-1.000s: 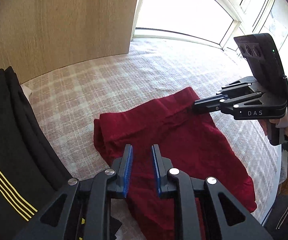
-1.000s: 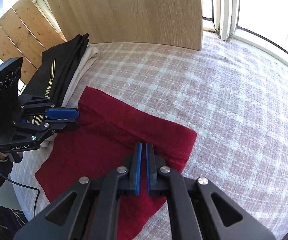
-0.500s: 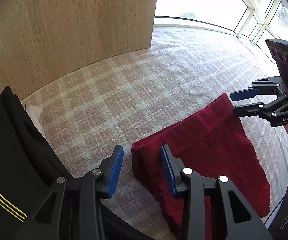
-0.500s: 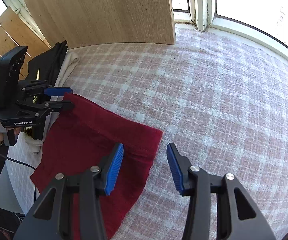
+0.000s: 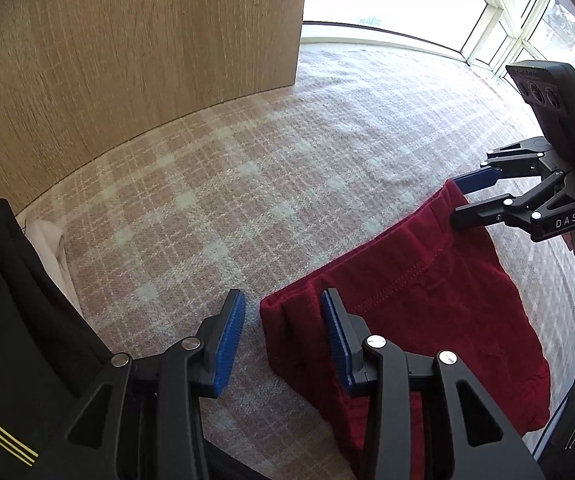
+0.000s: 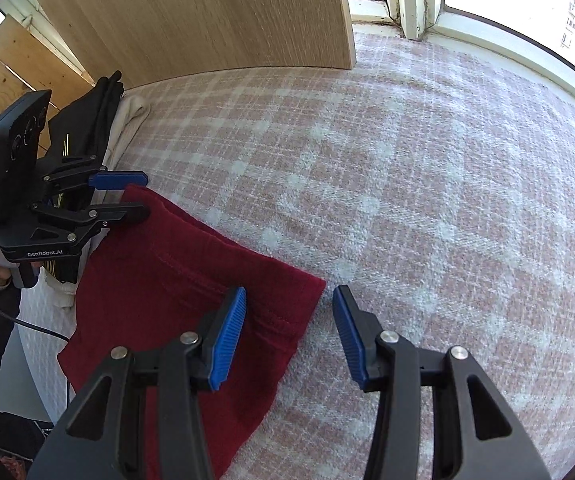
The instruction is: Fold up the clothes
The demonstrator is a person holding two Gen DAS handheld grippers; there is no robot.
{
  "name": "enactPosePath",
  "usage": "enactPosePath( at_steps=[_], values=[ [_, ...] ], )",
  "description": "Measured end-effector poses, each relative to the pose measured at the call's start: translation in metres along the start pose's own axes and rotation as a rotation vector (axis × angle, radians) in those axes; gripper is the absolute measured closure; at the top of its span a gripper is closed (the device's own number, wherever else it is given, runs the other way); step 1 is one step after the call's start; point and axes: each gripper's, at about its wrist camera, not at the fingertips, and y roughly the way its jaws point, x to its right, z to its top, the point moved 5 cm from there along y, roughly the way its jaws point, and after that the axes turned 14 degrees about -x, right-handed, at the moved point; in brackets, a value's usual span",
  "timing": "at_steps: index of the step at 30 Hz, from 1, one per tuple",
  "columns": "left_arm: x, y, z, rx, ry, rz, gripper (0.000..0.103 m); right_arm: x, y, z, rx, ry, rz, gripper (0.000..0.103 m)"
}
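Soft, light red garment (image 5: 427, 304) lower right; both claws, left gripper (image 5: 283, 328) and right gripper (image 6: 289, 326), released; best pinched at corners

Red garment (image 5: 427, 300), folded into a flat rough rectangle, lies on the plaid-covered table (image 5: 247, 168) near its front edge. Stitched hem runs along the far side; two far corners visible, cloth smooth with slight ridges. Black garment (image 5: 3, 320) with thin yellow stripes lies folded at the table's left edge, on top of a white garment (image 6: 127, 124), well apart from the red one.
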Motion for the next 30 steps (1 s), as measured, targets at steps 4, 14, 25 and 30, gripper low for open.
enactPosePath(
  at_steps=[4,14,25,30],
  values=[
    [0.004,-0.001,0.001,0.000,0.016,-0.014,0.077,-0.001,0.001,0.003,-0.019,-0.015,-0.006,0.059],
    [0.010,-0.006,-0.001,0.023,0.046,0.000,0.088,-0.015,-0.003,0.001,0.004,-0.074,-0.043,0.079],
    [0.022,-0.039,-0.013,0.100,0.051,-0.054,0.091,-0.025,-0.028,-0.013,0.062,-0.052,0.030,0.079],
    [0.034,-0.054,-0.022,0.119,0.085,-0.064,0.091,-0.041,-0.030,-0.018,0.052,-0.111,-0.064,0.079]
  ],
)
